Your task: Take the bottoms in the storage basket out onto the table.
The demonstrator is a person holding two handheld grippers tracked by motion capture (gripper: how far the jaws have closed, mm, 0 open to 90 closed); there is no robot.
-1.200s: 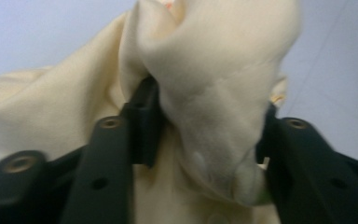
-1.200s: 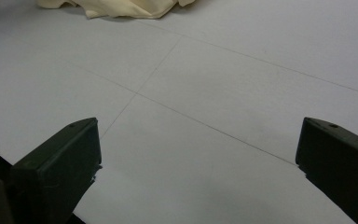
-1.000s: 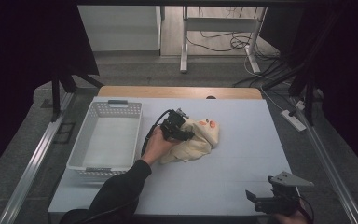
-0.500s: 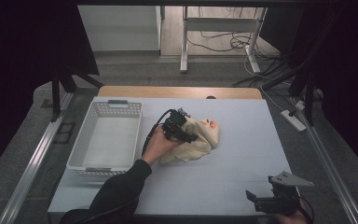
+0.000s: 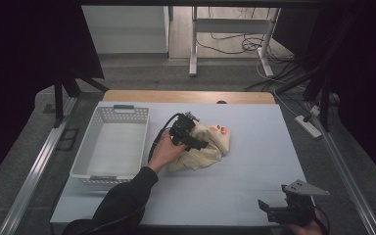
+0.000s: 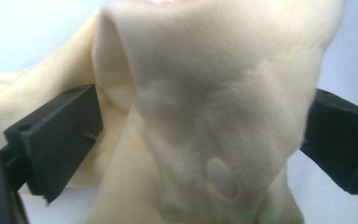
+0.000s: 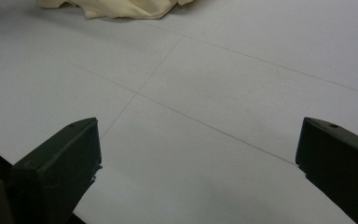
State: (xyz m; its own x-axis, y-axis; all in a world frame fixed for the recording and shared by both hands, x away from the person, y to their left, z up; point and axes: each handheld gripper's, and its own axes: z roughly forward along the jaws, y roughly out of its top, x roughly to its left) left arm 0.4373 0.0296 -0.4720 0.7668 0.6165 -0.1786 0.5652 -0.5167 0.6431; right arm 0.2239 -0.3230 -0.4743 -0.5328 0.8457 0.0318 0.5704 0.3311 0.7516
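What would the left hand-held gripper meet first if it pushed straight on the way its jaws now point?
The cream cloth. The left hand-held gripper has just been opening its jaws, which now stand wide, and the bunched cloth sits between them and directly ahead. Whether the pads touch it is unclear.

Left gripper [image 5: 198,145] sits on a cream crumpled cloth garment [image 5: 203,152] with small orange marks, mid-bench; its jaws have just been opening. White perforated plastic basket [image 5: 95,166] lies just left of the hand. Right gripper [image 5: 269,210] rests at the near right edge of the pale grey bench [image 5: 254,161], well apart from the cloth.
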